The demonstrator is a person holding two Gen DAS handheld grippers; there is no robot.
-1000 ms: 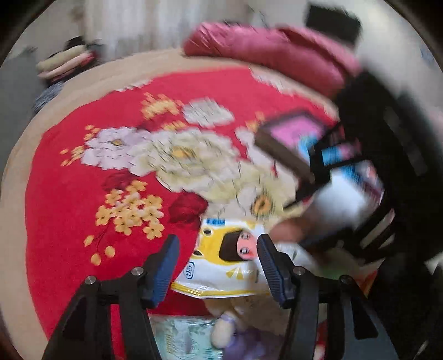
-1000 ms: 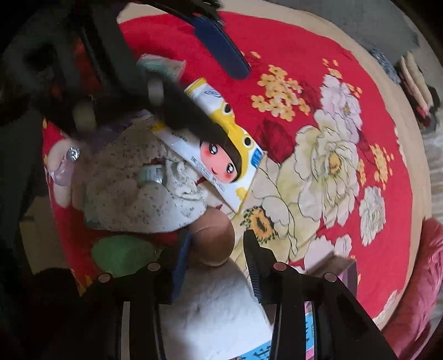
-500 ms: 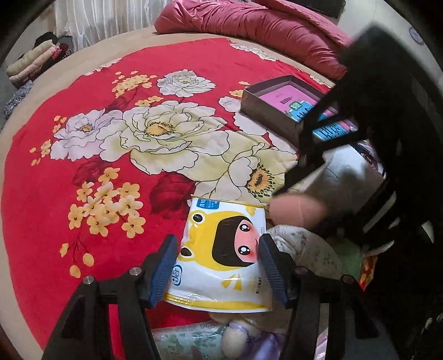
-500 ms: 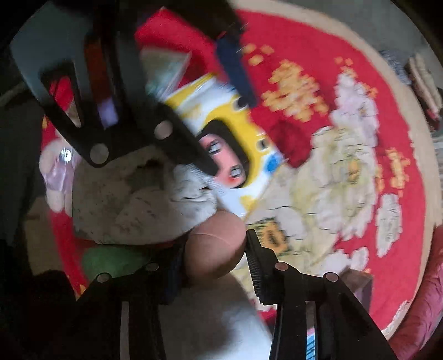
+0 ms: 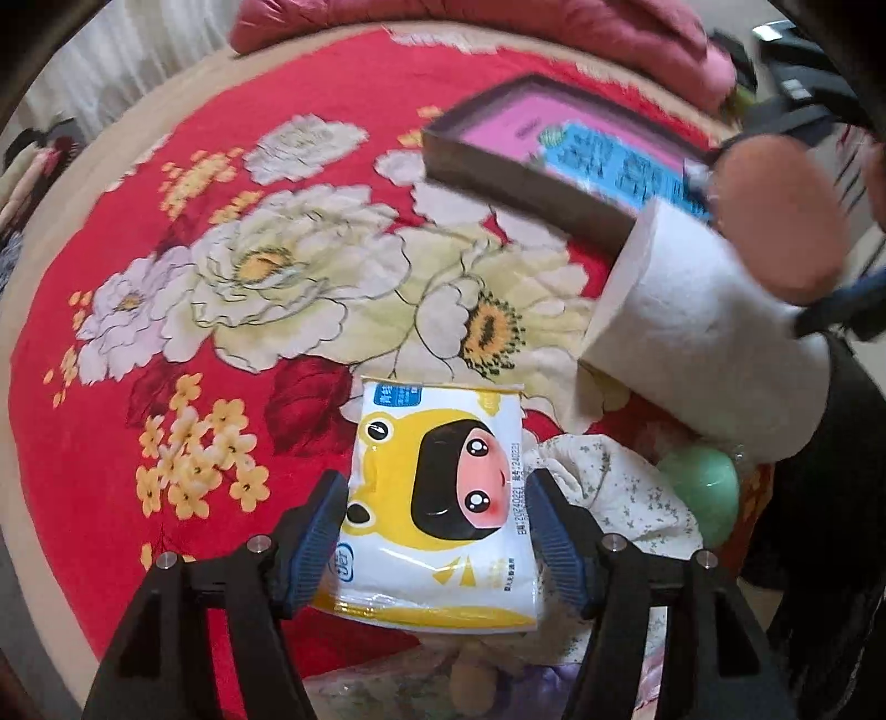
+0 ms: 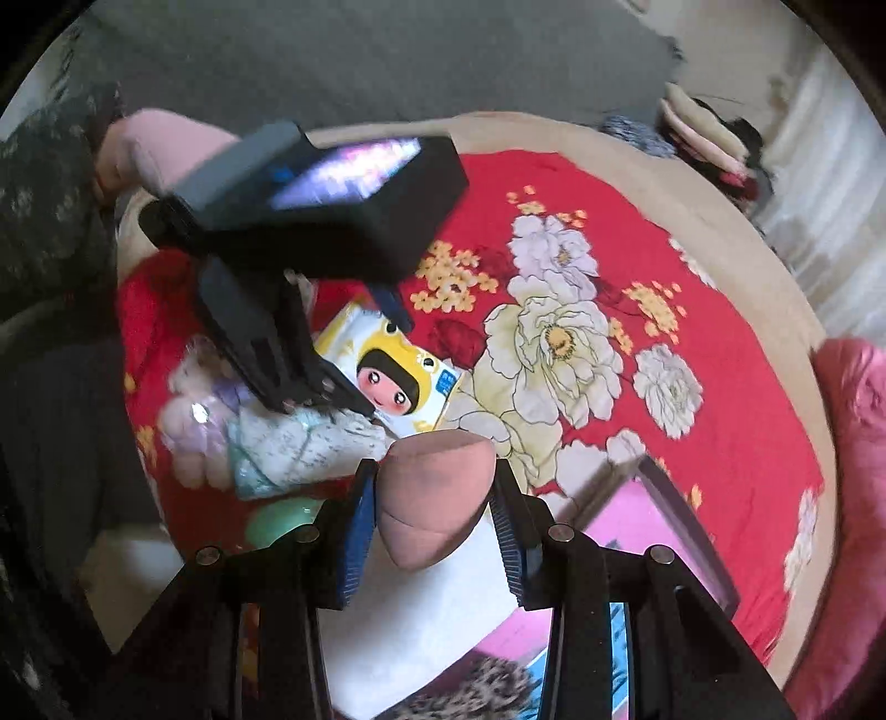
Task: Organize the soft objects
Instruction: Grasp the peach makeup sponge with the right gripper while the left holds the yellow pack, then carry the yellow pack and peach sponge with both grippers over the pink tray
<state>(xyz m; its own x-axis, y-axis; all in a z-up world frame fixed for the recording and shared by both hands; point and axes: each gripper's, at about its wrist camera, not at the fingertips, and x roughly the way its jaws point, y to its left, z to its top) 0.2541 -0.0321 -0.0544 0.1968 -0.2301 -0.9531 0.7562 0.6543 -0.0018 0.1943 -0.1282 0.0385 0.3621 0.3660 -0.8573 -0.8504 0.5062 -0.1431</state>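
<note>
My left gripper [image 5: 434, 512] has its pads on both sides of a yellow-and-white tissue pack [image 5: 437, 515] with a cartoon face, lying on the red floral bedspread [image 5: 221, 277]. My right gripper [image 6: 434, 498] is shut on a pink egg-shaped sponge [image 6: 434, 490] and holds it above a white paper roll [image 6: 426, 620]. In the left wrist view the sponge [image 5: 781, 216] sits over the roll [image 5: 698, 338], near the dark box [image 5: 531, 183]. The left gripper body [image 6: 310, 221] shows in the right wrist view over the tissue pack [image 6: 398, 382].
The box [image 6: 664, 531] holds pink and blue packs. A floral cloth [image 5: 620, 493], a green ball [image 5: 703, 493] and a pale plush toy [image 6: 194, 426] lie by the tissue pack. A crimson quilt [image 5: 498, 22] lies at the far edge.
My right gripper has lifted the pink sponge up and toward the box. My left gripper has moved closer around the tissue pack.
</note>
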